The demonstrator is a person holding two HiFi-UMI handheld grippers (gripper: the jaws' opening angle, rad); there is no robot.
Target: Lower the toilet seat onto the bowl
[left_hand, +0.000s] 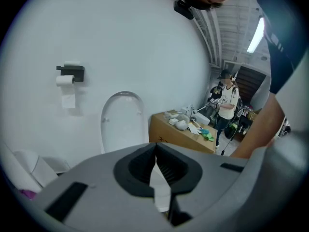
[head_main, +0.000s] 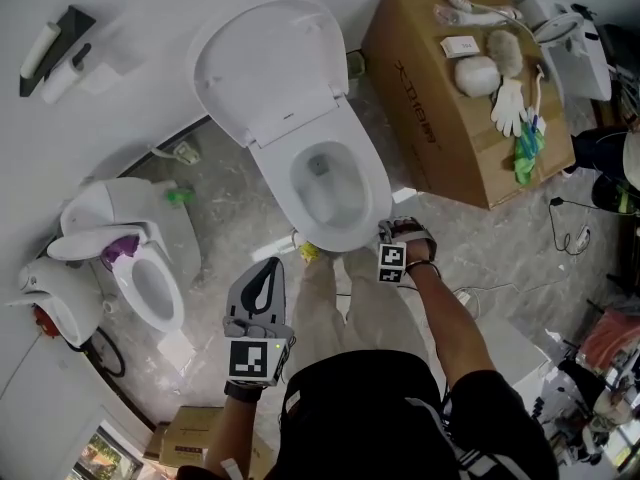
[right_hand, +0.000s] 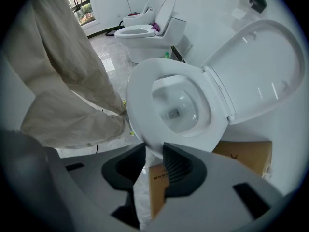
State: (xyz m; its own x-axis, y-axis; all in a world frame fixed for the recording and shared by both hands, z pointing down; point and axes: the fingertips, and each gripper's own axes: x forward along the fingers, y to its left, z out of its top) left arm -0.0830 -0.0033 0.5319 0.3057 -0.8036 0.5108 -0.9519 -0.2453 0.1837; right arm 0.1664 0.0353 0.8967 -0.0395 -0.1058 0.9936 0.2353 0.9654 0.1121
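Glossy white oval toilet seat (right_hand: 139, 105), front rim pinched between right gripper (right_hand: 153, 148) ribbed black pads, low over smooth ceramic bowl (right_hand: 183, 98), lid (head_main: 265, 68) upright, left gripper (left_hand: 155, 148) jaws together, empty

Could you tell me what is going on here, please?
A person stands at a toilet with a gripper in each hand. The right gripper is clamped on the front edge of the white plastic toilet seat, which lies low over the white ceramic bowl; whether it fully rests there is unclear. The white lid stands open. The left gripper is shut and empty.
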